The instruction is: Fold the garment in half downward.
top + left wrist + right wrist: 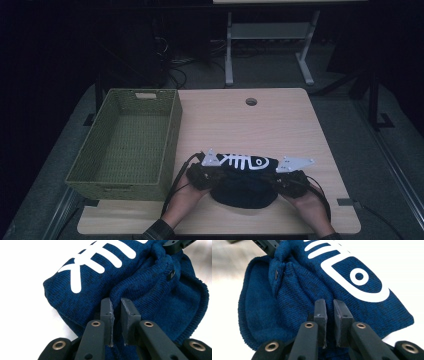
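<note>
A dark blue knit garment with a white fishbone print (243,172) stretches lengthwise between the two grippers — left gripper (202,176) clenched on one end, right gripper (290,178) on the other — equally near both, the green basket (168,140) beyond the left one.

Dark blue knit garment (244,181) with white fish-skeleton print, bunched and folded, at six o'clock on the table, pinched at nine and three o'clock ends, lower fold sagging toward the near edge.
</note>
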`<state>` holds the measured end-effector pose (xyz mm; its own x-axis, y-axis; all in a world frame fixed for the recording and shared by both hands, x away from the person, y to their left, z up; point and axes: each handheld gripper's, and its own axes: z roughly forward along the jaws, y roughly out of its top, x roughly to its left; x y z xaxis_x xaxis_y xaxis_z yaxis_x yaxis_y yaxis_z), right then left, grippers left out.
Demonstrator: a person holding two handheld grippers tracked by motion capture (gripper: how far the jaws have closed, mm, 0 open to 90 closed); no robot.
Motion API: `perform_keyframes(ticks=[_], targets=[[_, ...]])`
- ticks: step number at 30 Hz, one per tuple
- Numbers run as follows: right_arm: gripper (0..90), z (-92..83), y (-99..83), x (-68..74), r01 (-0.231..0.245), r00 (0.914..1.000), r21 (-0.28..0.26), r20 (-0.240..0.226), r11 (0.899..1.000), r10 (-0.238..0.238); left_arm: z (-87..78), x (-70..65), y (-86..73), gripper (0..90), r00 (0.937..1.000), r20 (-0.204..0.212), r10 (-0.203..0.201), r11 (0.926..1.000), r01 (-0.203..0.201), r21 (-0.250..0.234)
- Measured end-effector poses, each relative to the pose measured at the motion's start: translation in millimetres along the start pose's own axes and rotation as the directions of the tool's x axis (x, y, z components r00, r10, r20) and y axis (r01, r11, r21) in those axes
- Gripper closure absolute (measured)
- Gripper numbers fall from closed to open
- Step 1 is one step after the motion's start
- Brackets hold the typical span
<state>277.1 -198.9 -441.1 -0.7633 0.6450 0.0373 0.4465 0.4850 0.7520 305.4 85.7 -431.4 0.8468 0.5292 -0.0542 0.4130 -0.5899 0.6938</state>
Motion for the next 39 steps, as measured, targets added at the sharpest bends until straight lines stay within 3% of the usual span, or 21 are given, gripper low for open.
perform_keyframes(ticks=[5,9,15,19,26,31,39], targets=[[73.6,-3.0,1.9,-3.6,-0.012,0.9999,-0.014,-0.004,1.0,0.012,-12.7,2.9,2.2,71.9,0.9982,0.042,-0.042,0.9982,0.044,-0.042],[62.4,-17.1,5.2,-3.6,-0.042,0.9976,-0.058,-0.058,0.997,0.038,-28.5,0.7,9.2,65.1,0.9959,0.075,-0.052,0.9946,0.058,-0.086],[60.6,-36.9,15.7,-1.8,-0.05,0.9944,-0.122,-0.099,0.991,0.038,-47.0,-1.9,23.6,62.3,0.9966,0.076,-0.031,0.9894,0.041,-0.139],[66.0,-43.7,22.6,-8.6,-0.055,0.9952,-0.145,-0.088,0.988,0.043,-52.9,5.8,33.6,70.0,0.9977,0.058,-0.036,0.9838,0.046,-0.173],[88.6,-32.9,22.6,-24.6,-0.077,0.993,-0.122,-0.098,0.99,0.065,-35.2,23.0,41.9,89.6,0.9978,0.033,-0.057,0.9861,0.062,-0.155],[89.8,-25.7,15.7,-25.7,-0.094,0.9894,-0.088,-0.119,0.992,0.083,-18.0,34.0,43.9,90.0,0.9971,0.008,-0.076,0.9885,0.076,-0.131],[89.9,-21.4,4.0,-22.4,-0.106,0.9859,-0.063,-0.136,0.992,0.097,3.9,44.8,41.1,90.0,0.9951,0.005,-0.098,0.9927,0.098,-0.07]])
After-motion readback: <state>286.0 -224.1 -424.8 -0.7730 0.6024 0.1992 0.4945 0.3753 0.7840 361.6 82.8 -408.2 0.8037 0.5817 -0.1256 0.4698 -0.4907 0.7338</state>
